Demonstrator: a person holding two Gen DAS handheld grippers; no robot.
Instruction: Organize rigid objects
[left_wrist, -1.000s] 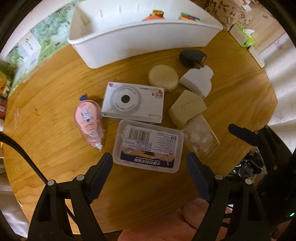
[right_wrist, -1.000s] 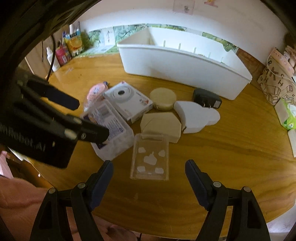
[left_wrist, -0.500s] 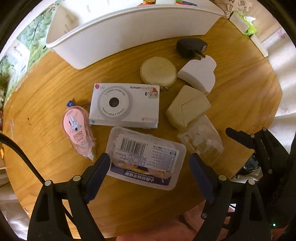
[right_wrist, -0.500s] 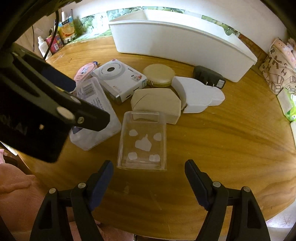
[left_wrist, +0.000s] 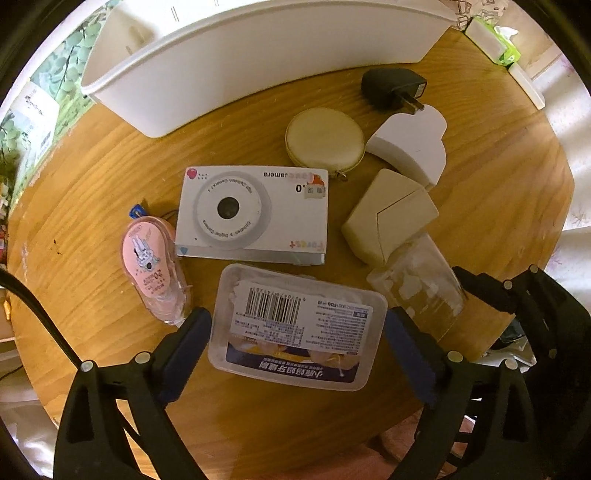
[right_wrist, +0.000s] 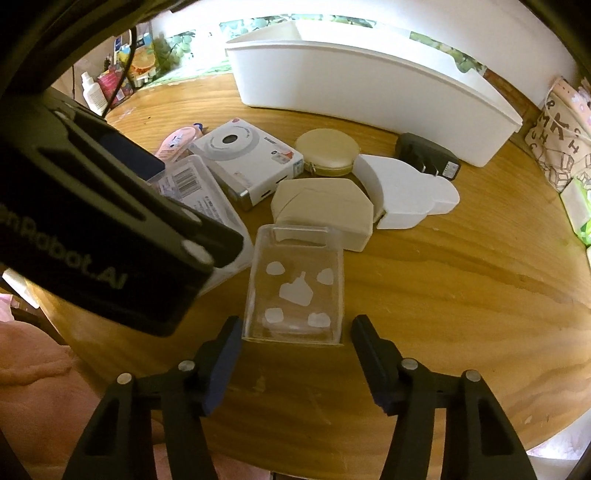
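Left gripper (left_wrist: 297, 332) is spread wide around the floss box (left_wrist: 295, 326). Right gripper (right_wrist: 293, 341) is spread wide at the clear case (right_wrist: 295, 288) on the bench (right_wrist: 443, 288)

My left camera looks steeply down along my left fingers (left_wrist: 188, 332) at the table (left_wrist: 92, 184) from its near edge, close above the labelled plastic box (left_wrist: 295, 325). My right camera sits lower and looks more level across the table (right_wrist: 461, 280) toward the white bin (right_wrist: 369, 88), close behind the clear case (right_wrist: 295, 288). Both views share the camera box (left_wrist: 255, 210) (right_wrist: 243, 162), the clear case (left_wrist: 417, 291) and the bin (left_wrist: 258, 66); my left gripper's body (right_wrist: 103, 236) fills the right view's left side.
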